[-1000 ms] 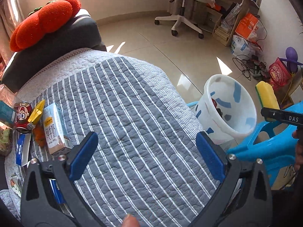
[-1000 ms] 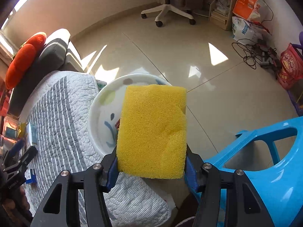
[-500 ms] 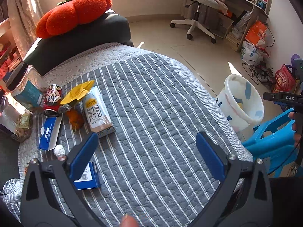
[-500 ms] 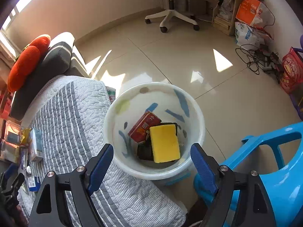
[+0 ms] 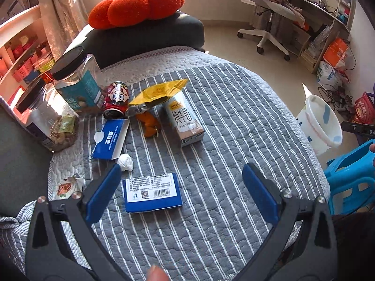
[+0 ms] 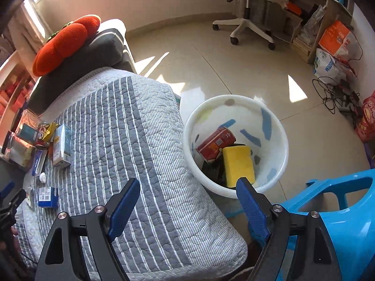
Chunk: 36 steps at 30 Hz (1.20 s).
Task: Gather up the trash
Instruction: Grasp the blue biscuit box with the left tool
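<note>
1. Left of the milk carton (image 5: 185, 119), at the far left edge of the striped quilt (image 5: 222, 140), stand two clear jars with black lids (image 5: 75, 82). The nearer one holds nuts or snacks; what the farther one holds I cannot tell.
2. Between the jars and the carton lie a crushed red can (image 5: 116, 100), a yellow wrapper (image 5: 159, 92) and a piece of orange peel (image 5: 150, 125).
3. Nearer than the carton lie an open blue box (image 5: 110, 139), a white paper ball (image 5: 125, 161) and a flat blue box (image 5: 152, 192), barcode side up.
4. The left gripper (image 5: 180, 192) hangs above the flat blue box, jaws wide apart and holding nothing.
5. Right of the carton, past the quilt's edge, a white bin (image 6: 235, 145) stands on the floor.
6. In the bin lie a yellow sponge (image 6: 239, 165), a red carton (image 6: 215, 142) and something black beneath them.
7. The right gripper (image 6: 187, 201) is over the quilt's edge just beside the bin. Its jaws have just been opening and stand apart, empty.
8. A blue plastic stool (image 6: 339, 222) sits right of the bin.
</note>
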### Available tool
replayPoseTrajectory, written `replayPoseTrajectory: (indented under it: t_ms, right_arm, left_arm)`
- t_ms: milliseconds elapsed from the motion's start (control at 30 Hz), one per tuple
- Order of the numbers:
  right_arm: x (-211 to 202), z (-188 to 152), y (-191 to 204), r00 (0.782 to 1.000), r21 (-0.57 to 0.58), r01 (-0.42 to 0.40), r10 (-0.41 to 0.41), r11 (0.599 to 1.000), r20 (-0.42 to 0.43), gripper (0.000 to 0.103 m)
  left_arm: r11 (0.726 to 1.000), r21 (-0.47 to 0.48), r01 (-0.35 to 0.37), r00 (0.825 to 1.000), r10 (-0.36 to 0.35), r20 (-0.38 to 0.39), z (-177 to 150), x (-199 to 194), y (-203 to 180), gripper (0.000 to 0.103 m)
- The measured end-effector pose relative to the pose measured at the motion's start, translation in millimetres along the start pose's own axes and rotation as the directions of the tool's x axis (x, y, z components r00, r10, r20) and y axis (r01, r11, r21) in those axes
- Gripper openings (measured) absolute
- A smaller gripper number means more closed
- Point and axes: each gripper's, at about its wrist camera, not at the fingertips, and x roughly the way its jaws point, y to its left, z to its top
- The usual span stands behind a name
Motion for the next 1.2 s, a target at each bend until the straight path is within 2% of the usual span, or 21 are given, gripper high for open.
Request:
replayPoseTrajectory:
  t_ms: [100, 267, 367, 467, 600, 833, 1033, 1100, 1200]
  right_arm:
    - [1, -2, 16, 1.0, -0.024, -0.009, 0.009, 1.0, -0.001, 0.085]
    - [9, -6, 45, 1.0, -0.072, -0.024, 0.022, 0.997, -0.021, 0.085]
    - [16, -8, 61, 0.999, -0.096, -0.034, 0.031, 0.995, -0.038, 0.085]
    - [21, -12, 75, 0.998, -0.123, -0.036, 0.03, 0.992, -0.05, 0.085]
    - [29, -16, 87, 0.998, -0.149, -0.034, 0.025, 0.988, -0.065, 0.085]
    - [36, -20, 95, 0.996, -0.167, -0.032, 0.018, 0.985, -0.083, 0.085]
    - [43, -21, 97, 0.996, -0.168, -0.023, 0.007, 0.985, -0.094, 0.085]
    - [44, -21, 101, 0.995, -0.174, -0.024, 0.007, 0.985, -0.098, 0.085]
    - [46, -19, 110, 0.995, -0.185, -0.028, 0.01, 0.982, -0.096, 0.085]
  left_arm:
    - [0.999, -0.048, -0.011, 1.0, 0.01, -0.014, -5, -2, 25, 0.103]
    - [0.99, -0.129, -0.052, 0.995, 0.04, -0.094, -16, 4, 67, 0.103]
    - [0.979, -0.2, -0.044, 0.988, 0.013, -0.154, -24, 15, 88, 0.102]
    - [0.969, -0.245, -0.014, 0.971, -0.045, -0.234, -34, 37, 92, 0.102]
    - [0.982, -0.185, -0.027, 0.954, -0.03, -0.298, -40, 63, 69, 0.102]
    - [0.988, -0.139, -0.066, 0.944, 0.017, -0.329, -30, 93, 39, 0.102]
    - [0.983, -0.117, -0.14, 0.914, 0.083, -0.398, -33, 120, 35, 0.102]
    - [0.984, -0.12, -0.132, 0.915, 0.075, -0.395, -33, 121, 36, 0.094]
    - [0.988, -0.127, -0.092, 0.929, 0.04, -0.368, -33, 115, 41, 0.094]
